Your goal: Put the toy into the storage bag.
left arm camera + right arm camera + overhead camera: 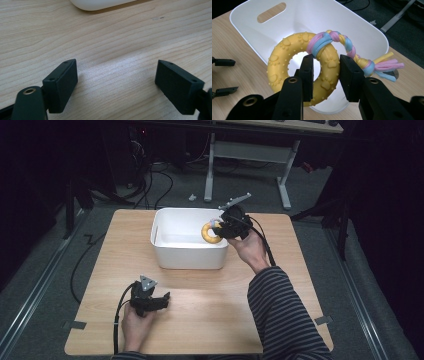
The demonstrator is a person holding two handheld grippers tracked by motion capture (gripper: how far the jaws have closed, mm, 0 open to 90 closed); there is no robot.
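Right gripper view: yellow ring toy (287,50) clamped between fingers (308,75) above white bin (367,32).

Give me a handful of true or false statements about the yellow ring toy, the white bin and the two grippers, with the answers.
1. The right gripper is shut on the yellow ring toy. True.
2. The toy lies on the bin's floor. False: it is held up over the white bin, at its right rim.
3. The left gripper holds a braided rope. False: its fingers stand wide apart over the bare table.
4. A pink, blue and yellow braided rope is tied to the ring. True.
5. The bin has a handle slot in its wall. True.
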